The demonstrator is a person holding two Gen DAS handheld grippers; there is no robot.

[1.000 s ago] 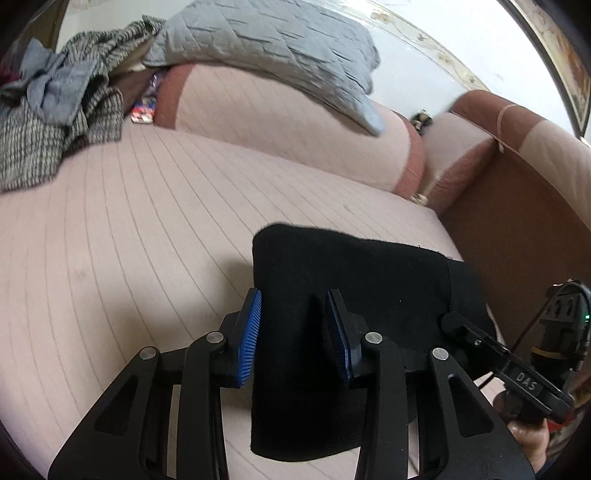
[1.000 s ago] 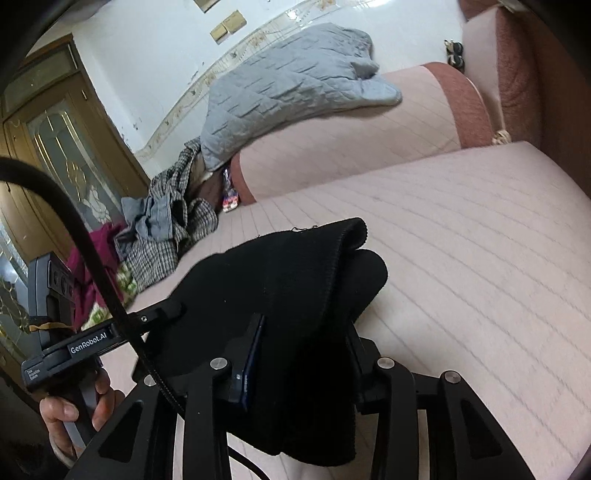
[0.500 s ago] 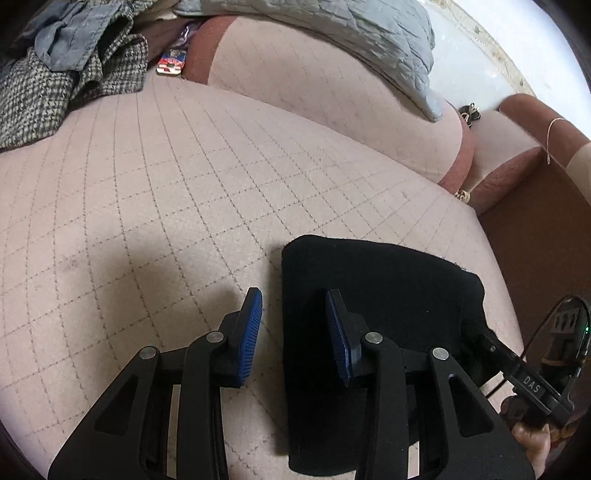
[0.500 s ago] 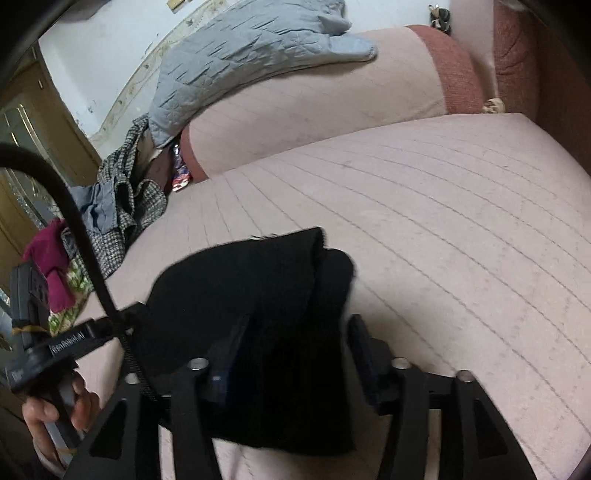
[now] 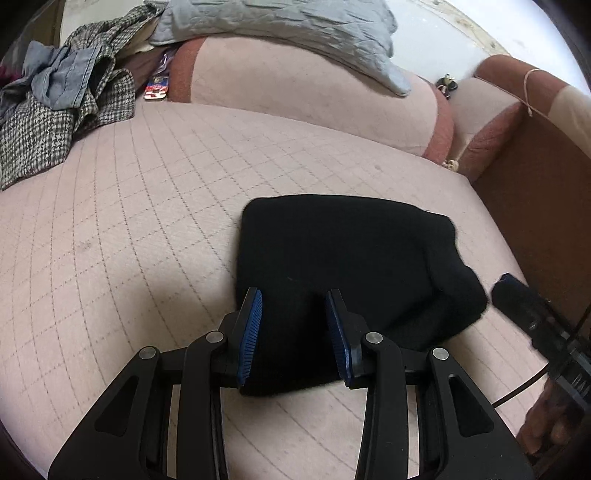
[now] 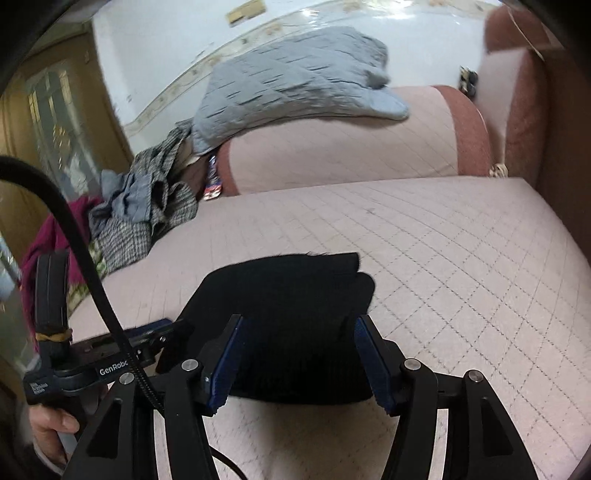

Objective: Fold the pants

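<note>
My left gripper (image 5: 293, 308) and right gripper (image 6: 297, 334) both gape open, holding nothing, with the folded black pants (image 5: 343, 266) just ahead on the sofa (image 5: 129, 229).

Folded pants (image 5: 343, 273) on the sofa seat (image 5: 147, 229), clothes pile (image 5: 55, 122) far left, quilt (image 5: 280, 22) on the backrest behind

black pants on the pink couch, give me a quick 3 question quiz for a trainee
1. True or false: the folded black fabric pants lie flat on the pink quilted couch seat.
2. Is the right claw A) shut on the pants, or B) open?
3. Fill in: the crumpled grey quilted blanket is draped over the couch's ____.

Key: 1 true; 2 B; 3 backrest
</note>
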